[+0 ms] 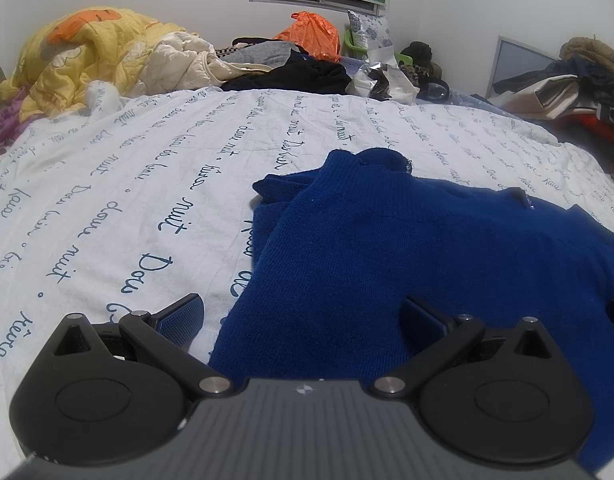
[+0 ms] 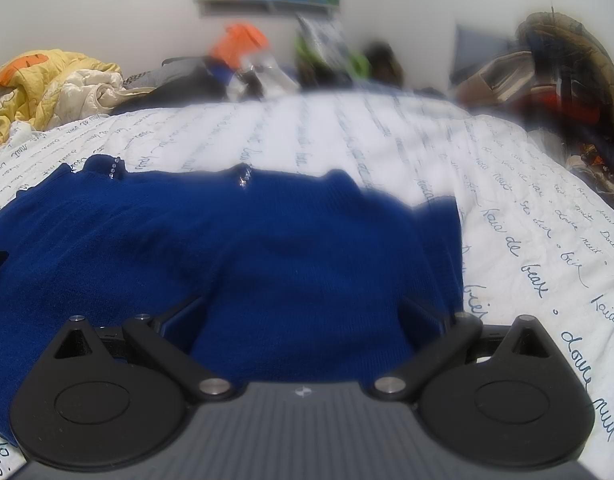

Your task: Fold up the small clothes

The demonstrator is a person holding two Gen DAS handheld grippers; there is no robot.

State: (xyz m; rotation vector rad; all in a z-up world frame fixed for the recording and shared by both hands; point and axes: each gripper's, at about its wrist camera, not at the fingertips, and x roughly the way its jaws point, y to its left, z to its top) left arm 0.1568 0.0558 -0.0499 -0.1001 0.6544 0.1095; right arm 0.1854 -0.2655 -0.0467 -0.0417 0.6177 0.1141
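A dark blue knitted sweater (image 1: 407,248) lies spread on the white bed sheet (image 1: 127,184) printed with blue script. Its left sleeve is folded in over the body, and small sparkly beads sit at the neckline (image 2: 243,178). My left gripper (image 1: 303,316) stands open over the sweater's near left edge, one finger above the sheet and the other above the knit. In the right wrist view my right gripper (image 2: 303,312) is open low over the sweater (image 2: 247,248) near its right hem, with nothing held between the fingers.
A yellow quilt (image 1: 87,56) is heaped at the far left of the bed. Dark clothes (image 1: 299,74), an orange plastic bag (image 1: 313,34) and other clutter line the far edge. Piled garments (image 1: 567,84) lie at the right. Bare sheet (image 2: 527,208) flanks the sweater.
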